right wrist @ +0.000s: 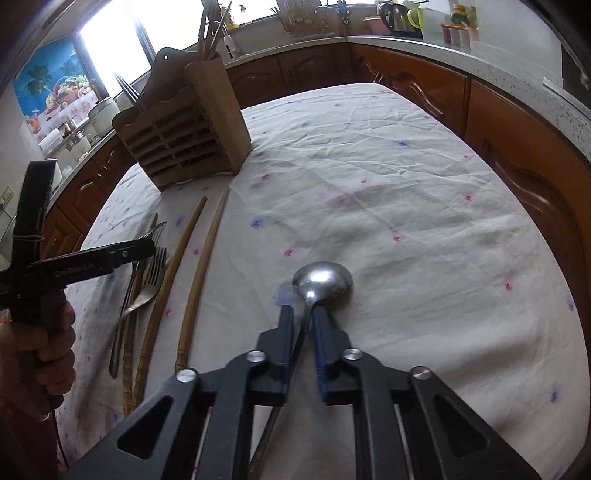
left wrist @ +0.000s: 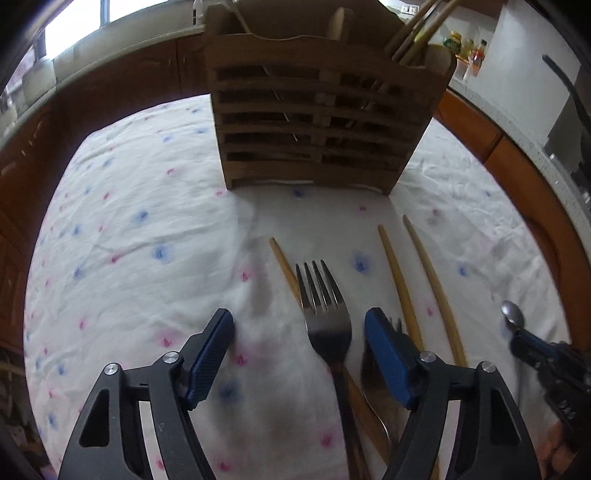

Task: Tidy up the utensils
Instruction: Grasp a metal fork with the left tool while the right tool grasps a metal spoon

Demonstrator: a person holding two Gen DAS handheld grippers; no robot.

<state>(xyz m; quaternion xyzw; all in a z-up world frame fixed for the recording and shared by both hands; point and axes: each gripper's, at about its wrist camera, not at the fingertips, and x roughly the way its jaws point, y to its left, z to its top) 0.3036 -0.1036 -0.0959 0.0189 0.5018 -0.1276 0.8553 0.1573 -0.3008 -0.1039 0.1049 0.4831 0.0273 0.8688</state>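
Note:
My left gripper (left wrist: 300, 325) is open just above the cloth, with a steel fork (left wrist: 325, 317) lying between its fingers, untouched. A second fork (right wrist: 149, 280) lies beside it, partly under the right finger. Wooden chopsticks (left wrist: 400, 284) lie to the right of the forks. My right gripper (right wrist: 301, 314) is shut on the neck of a steel spoon (right wrist: 323, 278), bowl forward, just above the cloth; it also shows in the left wrist view (left wrist: 513, 314). The slatted wooden utensil holder (left wrist: 321, 107) stands ahead with chopsticks in its right compartment.
A white cloth with blue and pink flowers (right wrist: 388, 184) covers the table. Brown cabinets (right wrist: 424, 88) and a speckled counter ring it. A kettle (right wrist: 400, 16) and jars stand on the far counter. The left gripper's body (right wrist: 85, 262) shows at the left of the right wrist view.

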